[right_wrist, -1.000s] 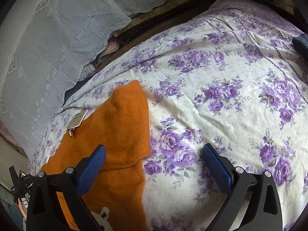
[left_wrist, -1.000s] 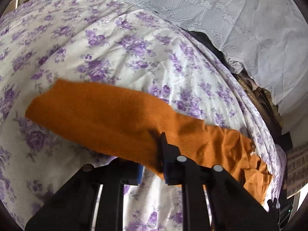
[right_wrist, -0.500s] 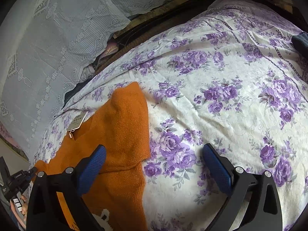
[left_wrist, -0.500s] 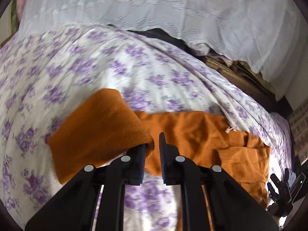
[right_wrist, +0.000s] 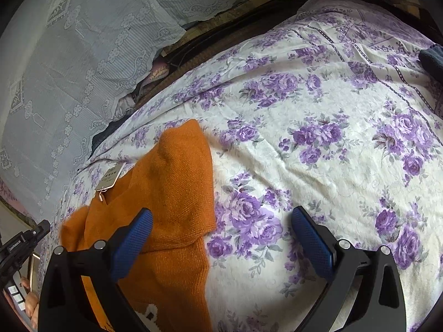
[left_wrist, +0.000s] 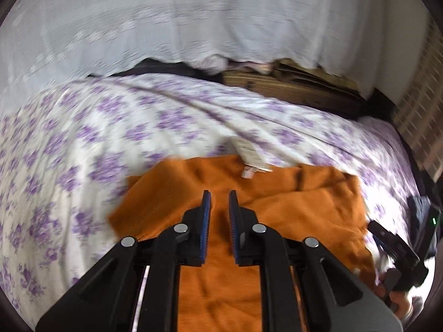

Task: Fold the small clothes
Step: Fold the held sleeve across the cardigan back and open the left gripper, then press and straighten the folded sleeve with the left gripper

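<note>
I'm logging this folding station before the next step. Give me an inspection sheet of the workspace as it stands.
Surface: floral bedsheet, wrinkled.
Job's things: orange sweater lying on the sheet, both sleeves folded in; paper tag at its neck.
Clutter: dark cloth at the sheet's far right edge.
Grippers: left claw over the sweater, narrow gap, nothing between the pads; right claw wide open, empty.
Cables: nothing seen.
Surroundings: white lace curtain beyond the bed.
</note>
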### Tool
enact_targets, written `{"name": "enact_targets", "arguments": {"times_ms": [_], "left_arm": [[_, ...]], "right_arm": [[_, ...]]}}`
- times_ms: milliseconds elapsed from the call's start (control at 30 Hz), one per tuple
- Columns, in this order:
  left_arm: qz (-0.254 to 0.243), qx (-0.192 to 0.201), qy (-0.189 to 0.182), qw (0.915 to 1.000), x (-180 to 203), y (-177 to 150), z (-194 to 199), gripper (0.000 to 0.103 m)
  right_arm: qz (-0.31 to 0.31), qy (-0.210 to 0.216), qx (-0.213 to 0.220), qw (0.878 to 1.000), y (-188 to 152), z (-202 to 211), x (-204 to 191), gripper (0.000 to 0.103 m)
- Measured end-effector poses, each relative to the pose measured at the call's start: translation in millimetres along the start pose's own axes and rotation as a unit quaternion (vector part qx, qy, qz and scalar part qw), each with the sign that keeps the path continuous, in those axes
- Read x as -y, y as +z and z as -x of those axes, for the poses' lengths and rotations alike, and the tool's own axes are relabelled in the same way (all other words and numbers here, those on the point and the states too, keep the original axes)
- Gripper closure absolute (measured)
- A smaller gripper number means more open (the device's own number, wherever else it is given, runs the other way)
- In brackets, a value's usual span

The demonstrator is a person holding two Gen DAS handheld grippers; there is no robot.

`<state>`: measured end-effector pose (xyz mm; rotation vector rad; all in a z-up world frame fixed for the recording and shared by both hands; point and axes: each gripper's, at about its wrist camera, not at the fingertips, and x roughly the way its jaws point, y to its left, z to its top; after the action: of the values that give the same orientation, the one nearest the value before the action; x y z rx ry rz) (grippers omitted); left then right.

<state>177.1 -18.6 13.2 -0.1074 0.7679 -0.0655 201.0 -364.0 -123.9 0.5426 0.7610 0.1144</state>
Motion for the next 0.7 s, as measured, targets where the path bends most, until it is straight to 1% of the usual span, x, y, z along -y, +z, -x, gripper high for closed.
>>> {"name": "enact_targets", "arguments": {"times_ms": [100,167,200,233,267,300,333,400,467,500,533,567,633,667,700], "left_arm": [[-0.042,-0.001,-0.015,0.999,29.0,-5.5,-0.9,0.091],[-0.066,-0.002,-0.01,0.9978,43.8,-11.5,-1.2,0.089],[-0.073,-0.001,-0.005,0.9973,46.1,-14.1,-1.1,0.086],[-0.08,0.001,0.008,0.9968,45.7,-17.1,-1.4,0.075],[-0.082,0.001,0.023,0.9964,41.7,-20.1,-1.5,0.066],[-0.075,-0.001,0.035,0.9966,33.9,-22.5,-1.7,0.048],[-0.065,-0.003,0.039,0.9972,25.2,-24.1,-1.4,0.04],[-0.023,-0.02,0.035,0.9989,-4.2,-27.9,-3.3,0.04],[0.022,-0.037,0.021,0.9989,-29.7,-28.8,-8.4,0.04],[0.056,-0.048,0.009,0.9972,-44.7,-29.4,-13.5,0.04],[0.075,-0.056,0.0,0.9956,-51.4,-29.7,-17.0,0.04],[0.107,-0.071,-0.023,0.9914,-60.6,-30.2,-23.9,0.04],[0.143,-0.084,-0.062,0.9843,-64.8,-31.6,-30.7,0.041],[0.15,-0.082,-0.07,0.9828,-62.3,-31.5,-31.7,0.041],[0.147,-0.072,-0.068,0.9842,-55.4,-29.4,-30.5,0.041]], "right_arm": [[0.001,0.001,0.0,1.0,0.3,-0.1,0.2,0.003],[0.0,0.002,0.0,1.0,0.5,-0.4,0.3,0.003],[0.0,0.002,0.0,1.0,0.7,-0.7,0.4,0.003],[0.0,0.001,0.0,1.0,0.6,-0.7,0.4,0.003],[0.0,0.001,0.0,1.0,0.9,-1.1,0.5,0.003],[0.0,0.001,0.0,1.0,0.5,-0.8,0.3,0.003],[0.0,0.001,0.0,1.0,0.3,-0.7,0.1,0.003],[0.001,0.0,0.0,1.0,0.2,-0.8,0.0,0.003],[0.003,-0.003,0.0,1.0,0.3,-1.6,0.0,0.003],[0.004,-0.005,0.0,1.0,0.1,-2.1,-0.7,0.003],[0.005,-0.005,0.0,1.0,0.2,-2.3,-0.5,0.003],[0.005,-0.006,0.0,1.0,0.4,-2.6,-0.5,0.003],[0.006,-0.006,0.0,1.0,0.2,-2.8,-1.1,0.003],[0.006,-0.006,0.0,1.0,0.0,-2.7,-1.5,0.003],[0.006,-0.006,0.0,1.0,0.2,-2.7,-1.5,0.003]]}}
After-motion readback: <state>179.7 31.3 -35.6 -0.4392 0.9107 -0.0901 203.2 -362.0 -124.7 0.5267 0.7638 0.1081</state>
